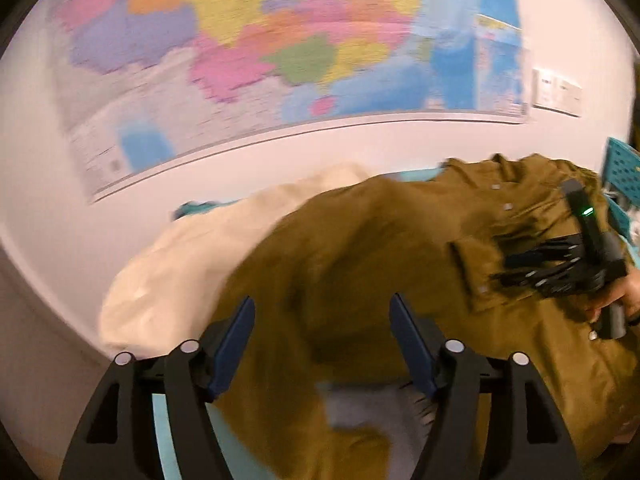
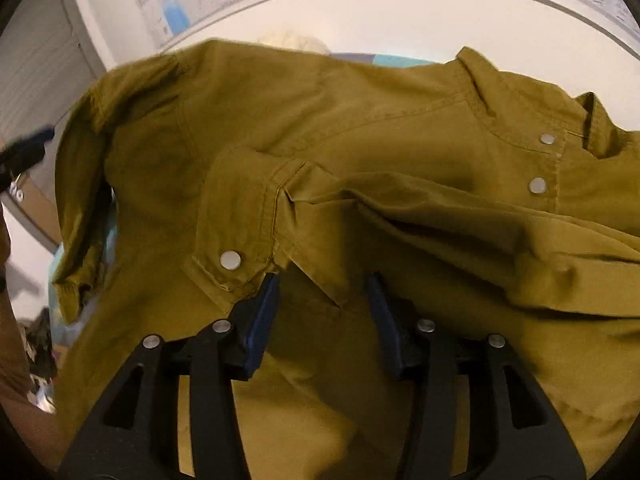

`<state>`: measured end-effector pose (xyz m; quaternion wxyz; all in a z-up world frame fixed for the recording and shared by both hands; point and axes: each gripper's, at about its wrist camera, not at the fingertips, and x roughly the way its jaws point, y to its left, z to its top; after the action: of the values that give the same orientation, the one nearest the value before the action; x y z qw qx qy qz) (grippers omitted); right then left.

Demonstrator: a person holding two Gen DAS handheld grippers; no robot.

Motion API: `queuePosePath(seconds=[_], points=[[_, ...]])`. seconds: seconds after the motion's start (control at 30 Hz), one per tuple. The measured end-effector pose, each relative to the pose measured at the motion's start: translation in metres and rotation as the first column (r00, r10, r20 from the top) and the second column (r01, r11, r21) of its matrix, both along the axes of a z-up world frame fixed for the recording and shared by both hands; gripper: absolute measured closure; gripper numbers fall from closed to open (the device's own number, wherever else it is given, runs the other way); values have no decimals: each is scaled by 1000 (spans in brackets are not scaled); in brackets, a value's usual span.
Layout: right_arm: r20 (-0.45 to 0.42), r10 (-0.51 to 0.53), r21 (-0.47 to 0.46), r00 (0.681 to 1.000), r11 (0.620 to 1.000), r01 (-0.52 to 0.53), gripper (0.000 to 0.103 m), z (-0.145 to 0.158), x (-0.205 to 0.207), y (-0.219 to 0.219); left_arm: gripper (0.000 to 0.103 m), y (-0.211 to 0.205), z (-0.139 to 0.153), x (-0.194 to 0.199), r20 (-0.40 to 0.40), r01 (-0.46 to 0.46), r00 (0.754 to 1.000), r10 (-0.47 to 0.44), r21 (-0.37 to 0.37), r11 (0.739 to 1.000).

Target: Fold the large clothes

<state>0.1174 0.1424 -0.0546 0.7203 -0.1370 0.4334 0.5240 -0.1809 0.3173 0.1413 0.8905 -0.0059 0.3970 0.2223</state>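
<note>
An olive-green shirt (image 2: 360, 152) with metal snaps is lying spread over a surface with a light-blue edge (image 1: 164, 432), filling most of the right wrist view; its collar (image 2: 504, 92) is sitting at the upper right of that frame and its body is running down toward the lower left, so its long axis is lying on that diagonal. A sleeve with a snap cuff (image 2: 236, 240) is lying folded across the chest. The right gripper (image 2: 324, 300) is hovering with its jaws partly open around the sleeve fabric just past the cuff, the blue pads (image 2: 264, 312) not visibly pressing on it. In the left wrist view the left gripper (image 1: 322, 344) is standing wide open over the shirt's lower part, holding nothing. A cream cloth (image 1: 192, 248) is lying beside the shirt at centre left. A colourful map (image 1: 280, 48) is hanging on the white wall behind, and a teal perforated basket (image 1: 624, 168) is showing at the right edge.
</note>
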Motion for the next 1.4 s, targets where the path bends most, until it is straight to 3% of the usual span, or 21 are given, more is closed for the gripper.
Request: queuePosePath(seconds=[0.13, 0.27, 0.33, 0.37, 0.4, 0.47, 0.6, 0.73, 0.8, 0.83, 0.87, 0.93, 0.97, 1.03, 1.07, 1.13, 1.2, 1.27, 1.4], points=[[30, 116, 75, 993, 990, -118, 46, 27, -36, -6, 33, 18, -17, -16, -66, -48, 997, 47, -17, 999], [30, 301, 124, 953, 945, -303, 40, 38, -92, 9, 35, 24, -48, -13, -166, -70, 984, 69, 1, 998], [15, 381, 140, 925, 915, -379, 38, 36, -116, 26, 62, 29, -57, -9, -188, -79, 979, 75, -13, 997], [7, 412, 149, 911, 901, -408, 36, 34, -129, 35, 85, 32, -59, -8, -190, -76, 980, 67, -42, 996], [1, 433, 149, 901, 891, -428, 35, 31, -139, 43, 98, 35, -60, -8, -195, -77, 979, 65, -54, 996], [-9, 480, 160, 877, 867, -473, 32, 25, -162, 66, 99, 37, -53, -10, -176, -81, 982, 68, -70, 994], [-40, 533, 226, 845, 829, -512, 26, 20, -197, 96, 100, 36, -23, -19, -80, -18, 997, 4, -172, 985], [-138, 537, 366, 832, 809, -460, 26, 25, -197, 117, 100, 23, 3, -20, -22, 57, 998, -63, -230, 972], [-169, 548, 413, 819, 794, -446, 40, 28, -198, 121, 100, 16, 8, -17, -14, 91, 995, -97, -249, 964], [-181, 574, 431, 799, 776, -460, 69, 31, -199, 121, 100, 14, 8, -15, -15, 100, 994, -107, -253, 962], [-164, 577, 438, 800, 769, -465, 93, 37, -200, 116, 99, 10, 10, -11, -15, 118, 992, -126, -267, 957], [-147, 580, 472, 801, 753, -458, 97, 53, -193, 100, 91, 4, 16, -7, 23, 155, 988, -155, -305, 940], [-139, 582, 502, 801, 739, -449, 98, 66, -185, 84, 79, 1, 24, -8, 71, 199, 980, -186, -332, 922], [-121, 579, 556, 806, 712, -428, 99, 90, -170, 54, 64, -3, 46, -15, 232, 320, 941, -247, -369, 872], [-108, 558, 566, 823, 715, -411, 99, 108, -156, 32, 56, -5, 57, -20, 295, 362, 919, -262, -365, 858], [-97, 516, 570, 851, 730, -377, 99, 132, -133, -7, 54, -12, 69, -24, 362, 402, 890, -276, -338, 851], [-74, 441, 522, 894, 781, -342, 99, 149, -109, -45, 54, -19, 74, -20, 386, 424, 875, -290, -324, 846], [-49, 360, 438, 932, 846, -304, 97, 163, -87, -79, 53, -24, 67, -9, 364, 418, 884, -294, -334, 845], [16, 170, 226, 985, 959, -169, 96, 160, -57, -121, 53, -36, 28, 28, 223, 353, 931, -289, -346, 870]])
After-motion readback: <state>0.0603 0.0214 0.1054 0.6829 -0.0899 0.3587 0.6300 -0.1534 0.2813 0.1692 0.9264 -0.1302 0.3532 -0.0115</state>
